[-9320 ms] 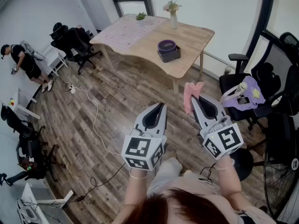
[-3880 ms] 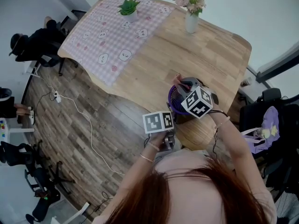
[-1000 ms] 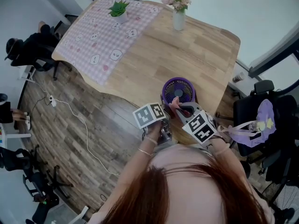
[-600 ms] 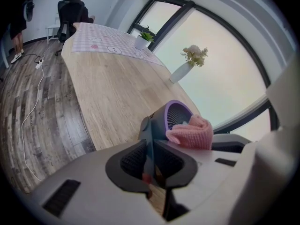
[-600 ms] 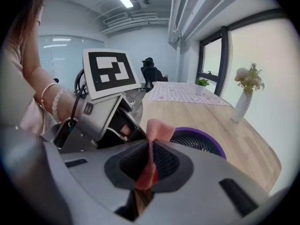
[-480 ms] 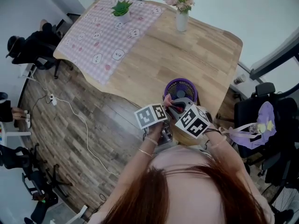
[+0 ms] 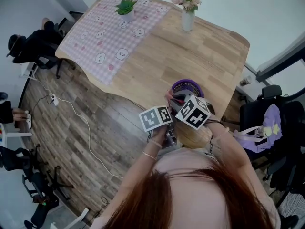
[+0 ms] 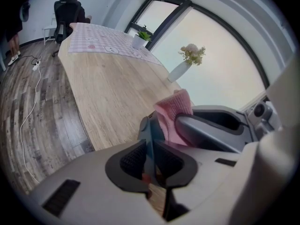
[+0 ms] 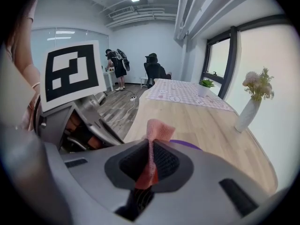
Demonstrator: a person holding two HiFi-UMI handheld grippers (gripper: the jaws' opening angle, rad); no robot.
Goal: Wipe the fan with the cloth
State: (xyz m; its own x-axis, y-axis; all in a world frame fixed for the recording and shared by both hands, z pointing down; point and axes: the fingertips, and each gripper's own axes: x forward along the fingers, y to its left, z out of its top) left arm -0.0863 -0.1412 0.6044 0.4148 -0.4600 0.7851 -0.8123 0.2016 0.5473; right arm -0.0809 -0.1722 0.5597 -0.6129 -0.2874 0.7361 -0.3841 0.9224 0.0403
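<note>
The purple fan [image 7: 188,86] lies face up near the front edge of the wooden table [image 7: 209,46]; only its far rim shows past my grippers. My right gripper [image 7: 175,99] is over the fan's near side, shut on the pink cloth [image 7: 168,98]. In the right gripper view the cloth [image 9: 156,128] sticks up from the closed pads and a strip of purple rim [image 9: 187,145] lies behind it. My left gripper [image 8: 150,159] is shut on a thin dark edge [image 8: 149,129] of the fan's base, with the cloth [image 8: 172,112] and right gripper [image 8: 213,125] just to its right.
A pink checked tablecloth [image 7: 112,27] with a potted plant [image 7: 126,7] covers the table's far left. A vase of flowers [image 7: 188,13] stands at the far edge. Office chairs [image 7: 40,46], a floor cable [image 7: 78,116] and a chair with a purple bag [image 7: 264,132] surround the table.
Over the last second my right gripper has carried the cloth from the fan's near right side up and left across its face, now covering most of it. The left gripper has stayed put.
</note>
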